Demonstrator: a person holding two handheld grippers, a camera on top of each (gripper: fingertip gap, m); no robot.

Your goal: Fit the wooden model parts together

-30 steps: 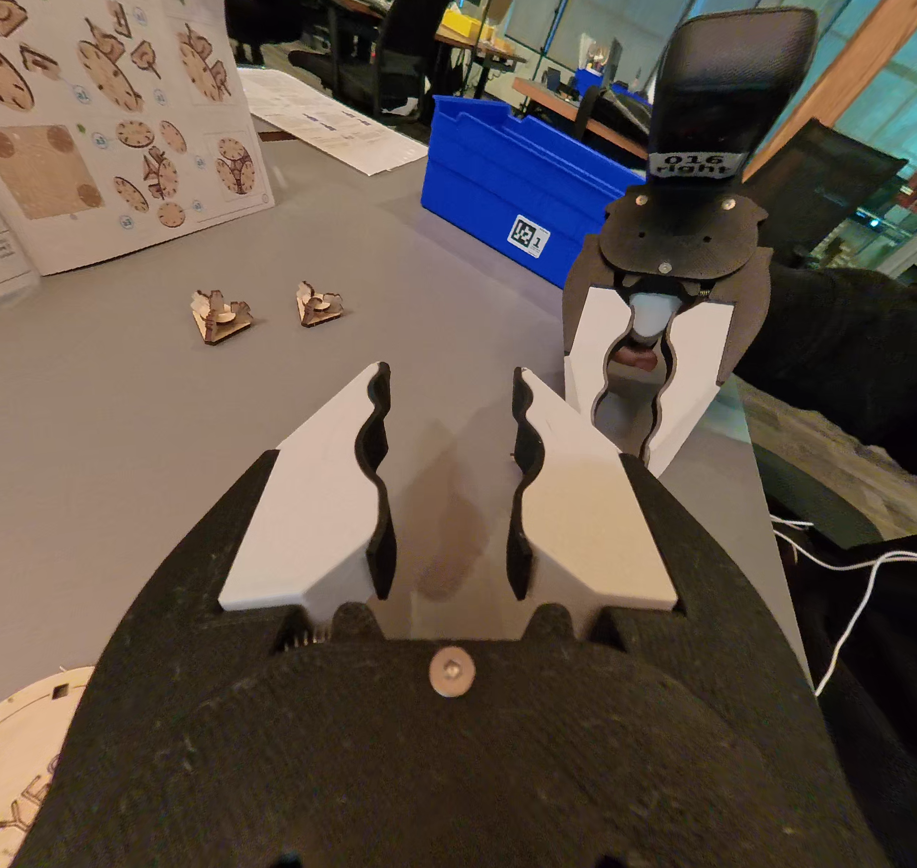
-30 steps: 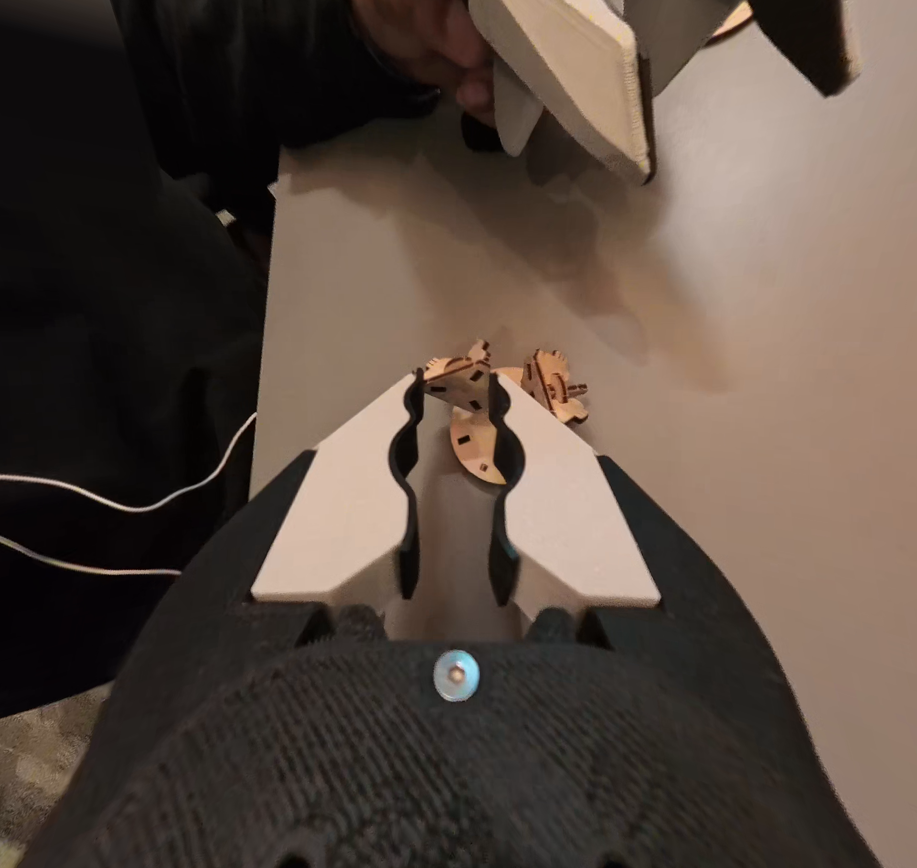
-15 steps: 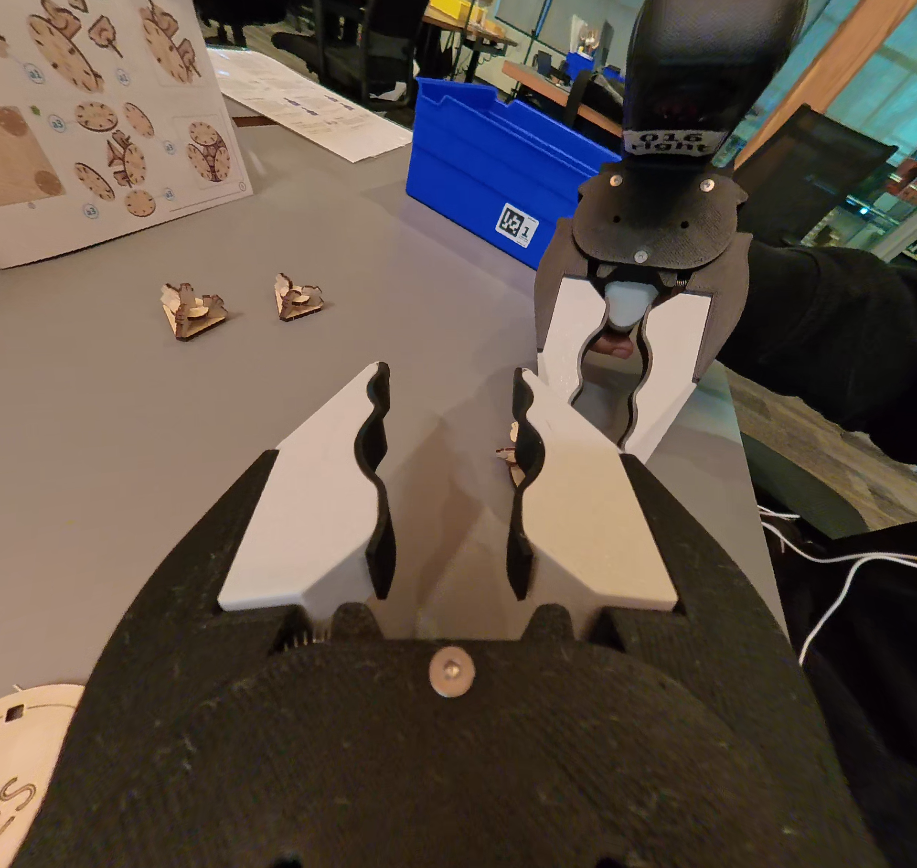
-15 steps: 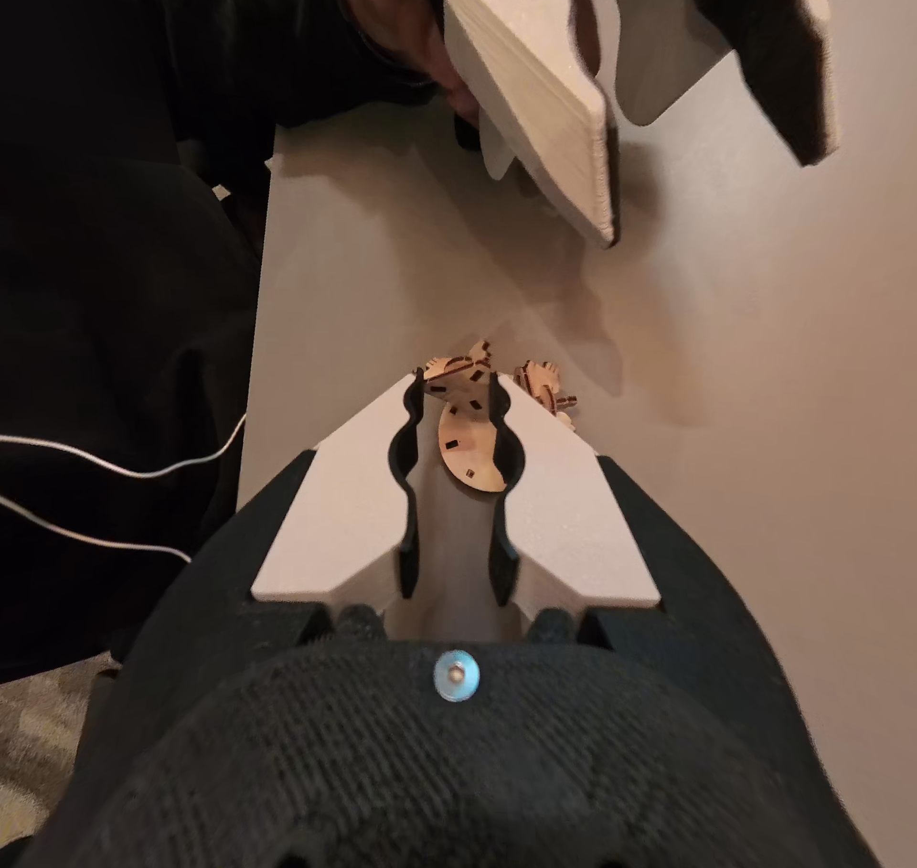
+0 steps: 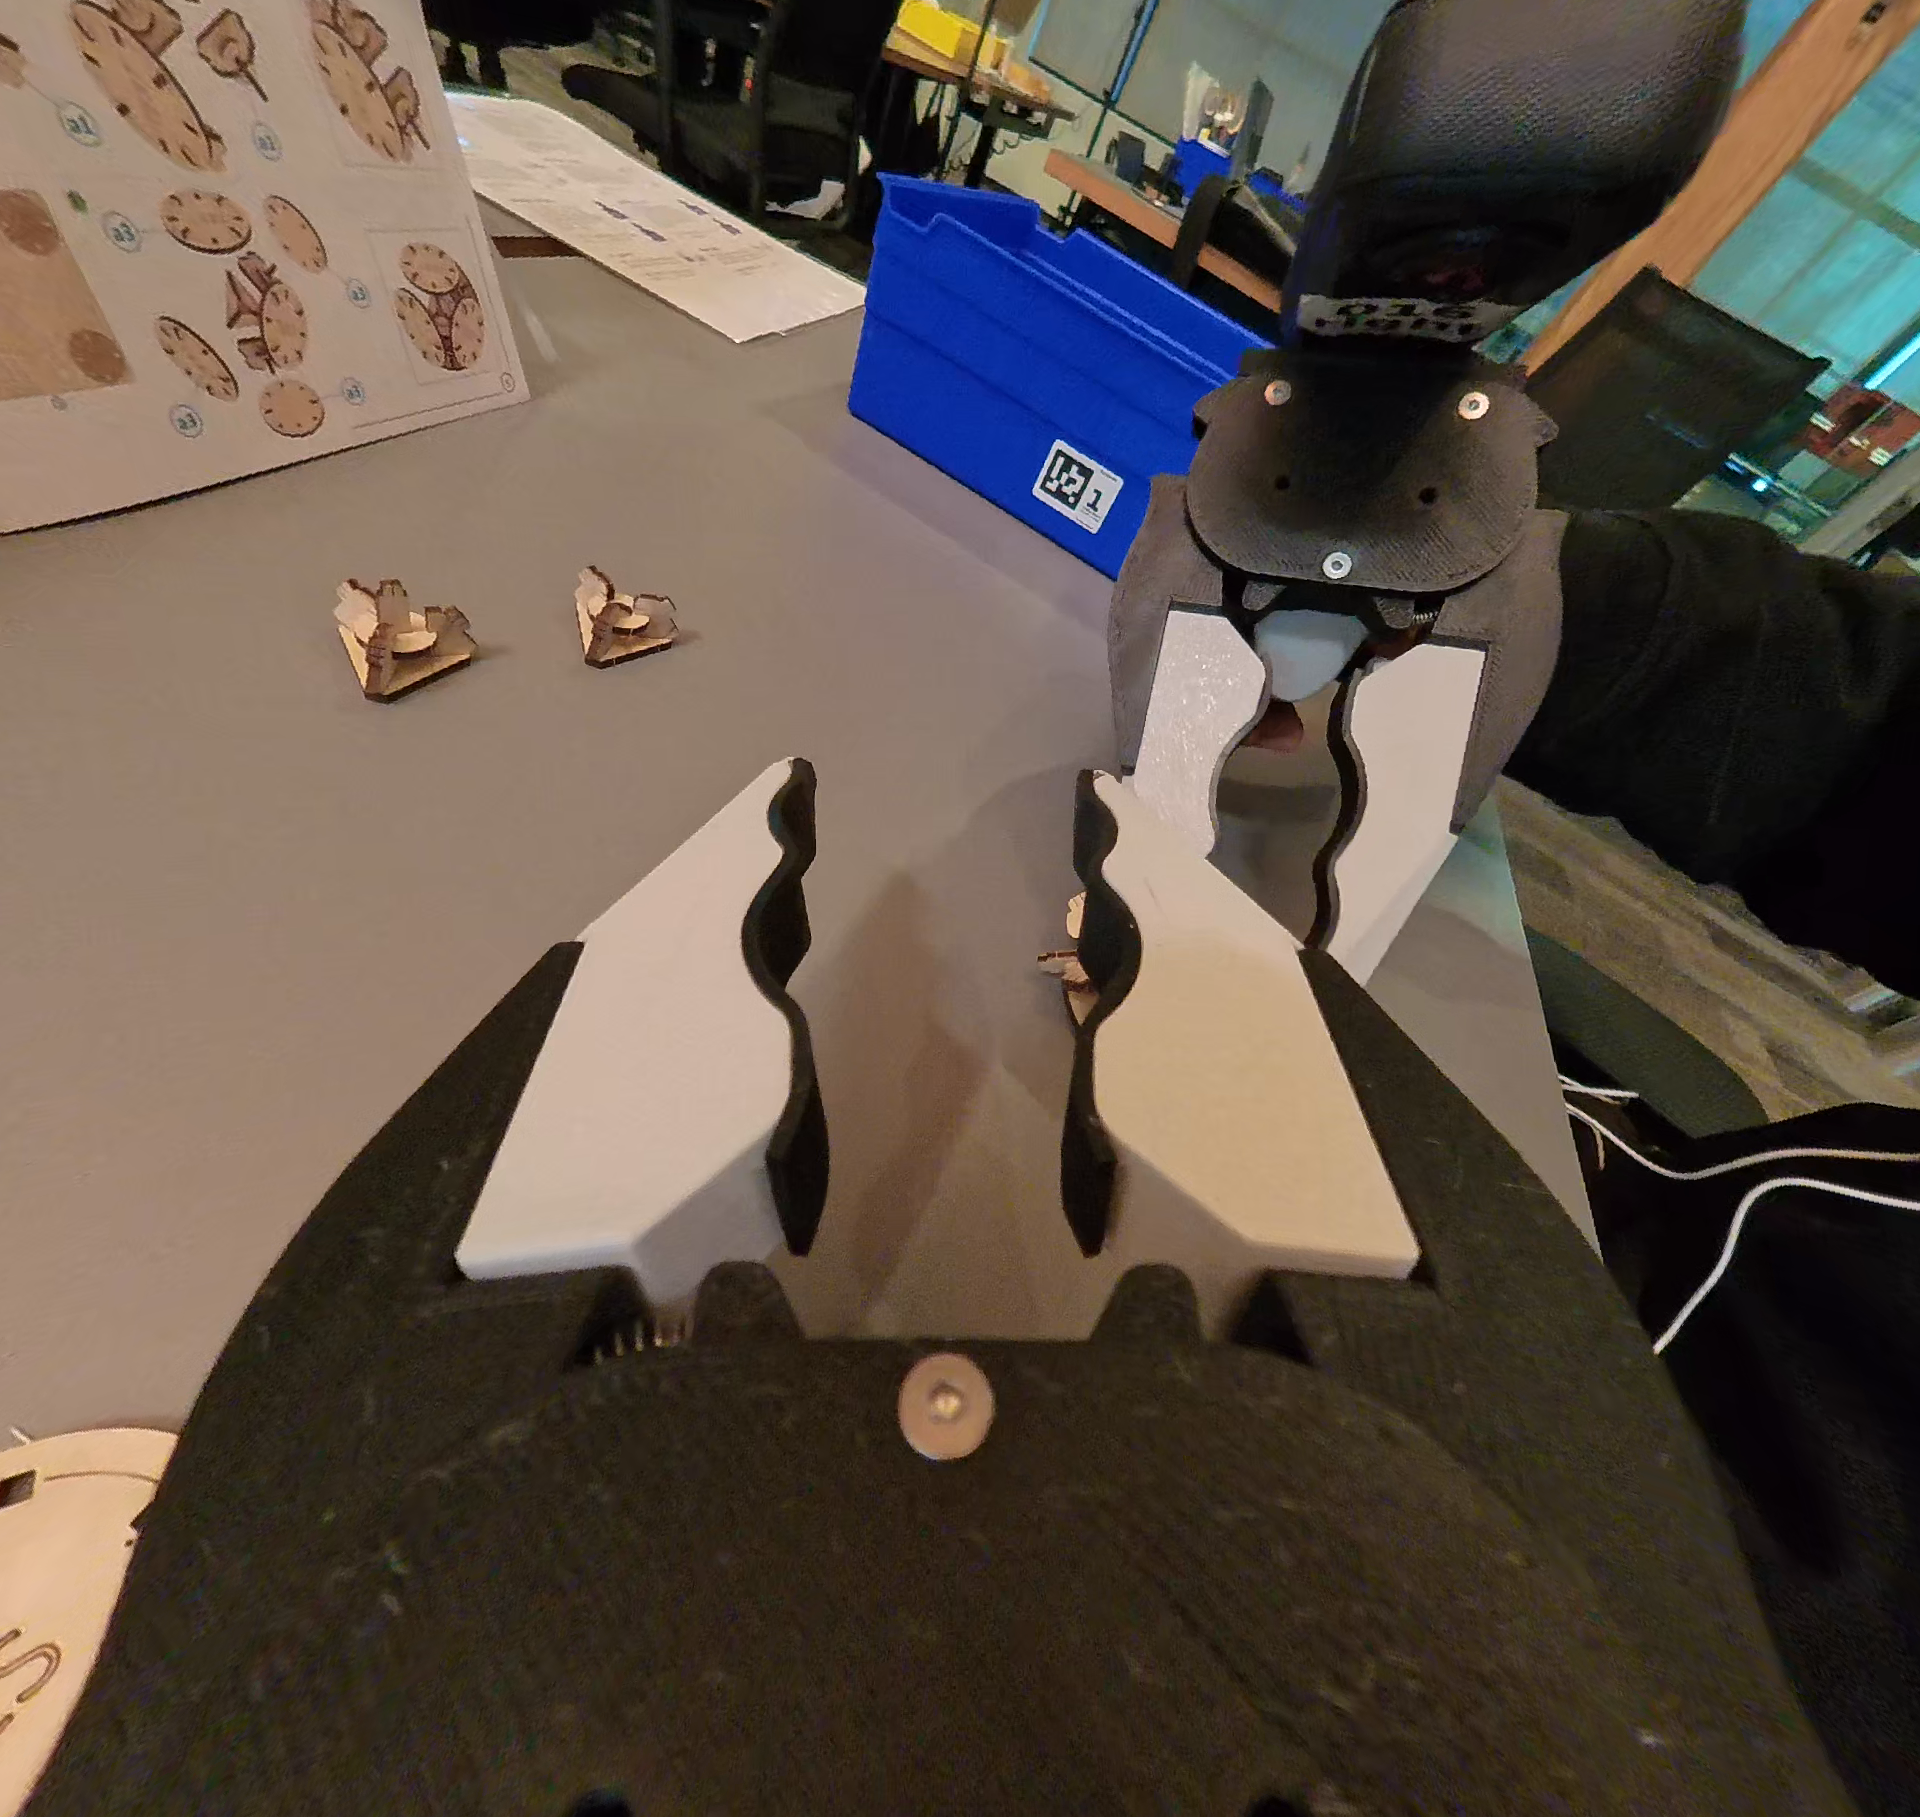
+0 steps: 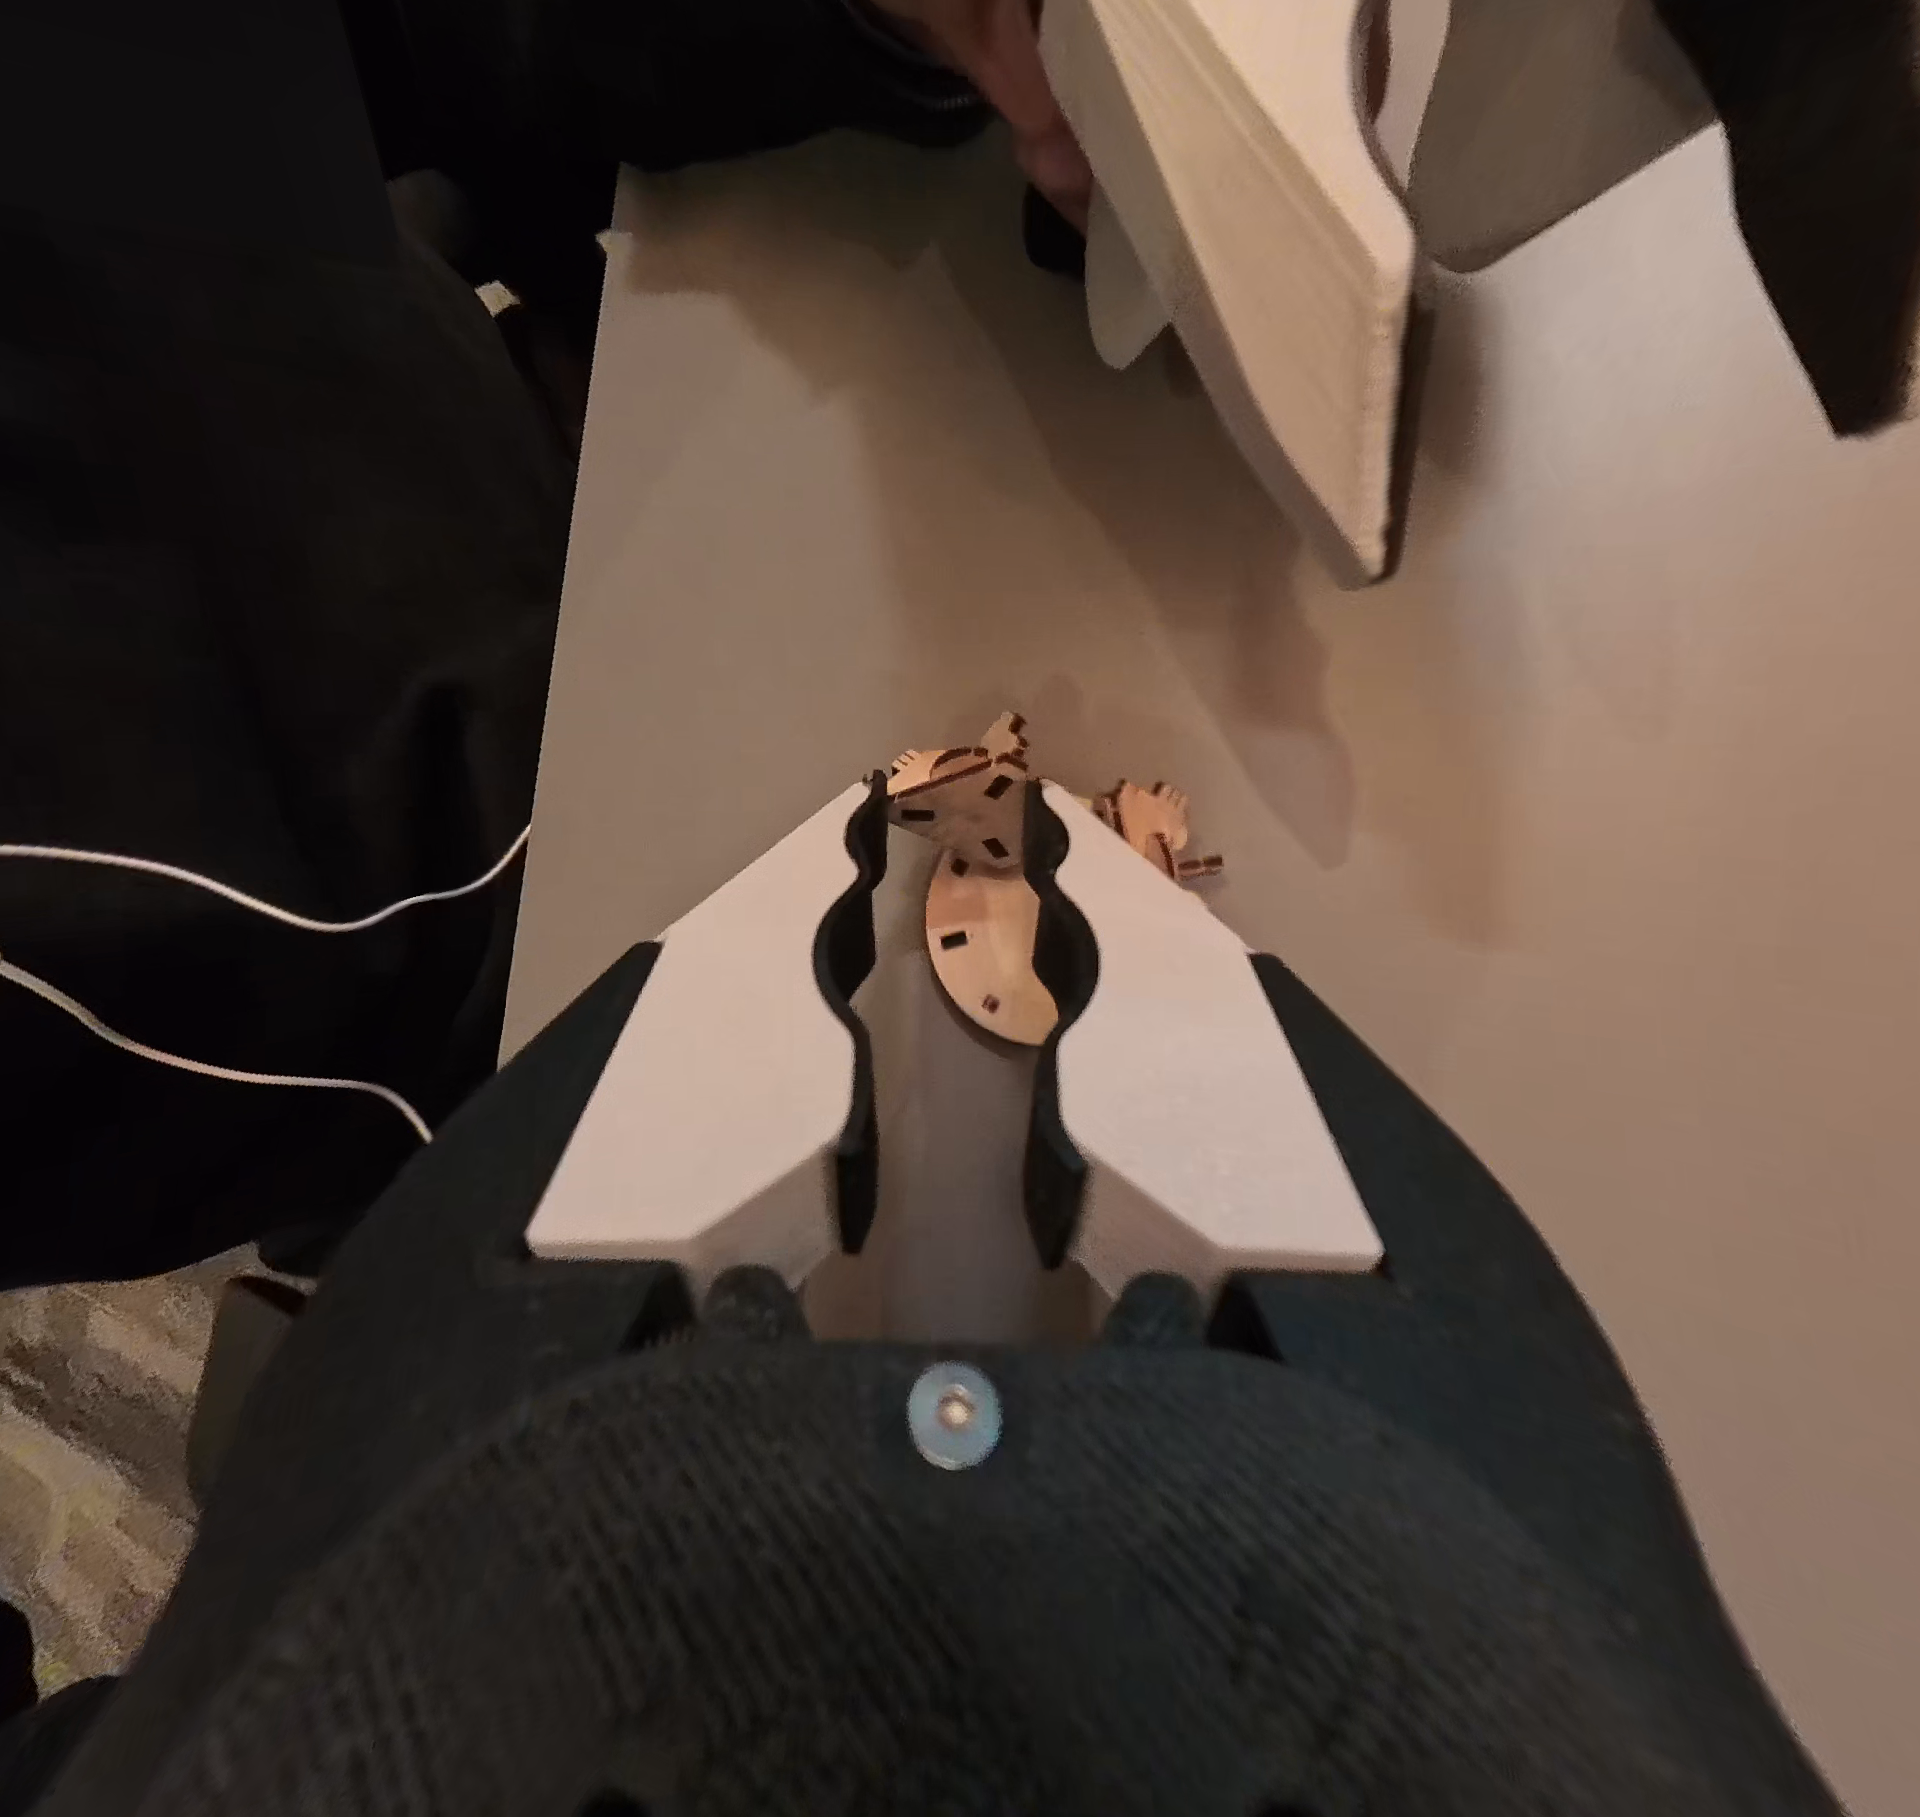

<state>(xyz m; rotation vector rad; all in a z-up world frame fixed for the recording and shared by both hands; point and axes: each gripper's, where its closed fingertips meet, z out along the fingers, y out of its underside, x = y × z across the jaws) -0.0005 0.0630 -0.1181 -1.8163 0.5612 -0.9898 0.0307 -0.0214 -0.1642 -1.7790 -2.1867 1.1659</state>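
On the far left of the left wrist view we see a printed sheet (image 5: 239,209) of wooden part drawings standing on the grey table (image 5: 260,884), and a pale wooden disc (image 5: 62,1559) at the lower left edge; further in lie two small wooden triangle pieces (image 5: 403,637) (image 5: 623,619), near each other and well apart from our grippers; behind them sits a blue bin (image 5: 997,354) with loose papers (image 5: 644,219) to its left. Our left gripper (image 5: 943,801) hovers over the table with its jaws standing wide and nothing between them; a small wooden piece (image 5: 1070,957) peeks out just beside its right finger. To the right, our right gripper (image 6: 954,791) points down near the table edge; its jaws are partly closed and its pads press on a wooden triangle piece (image 6: 961,801) at the tips, with a rounded wooden plate (image 6: 987,957) joined beneath it. Just right of those fingers another small wooden piece (image 6: 1158,822) lies on the table. A dark sleeve (image 6: 260,417) and a white cable (image 6: 260,915) fill the left of that view.
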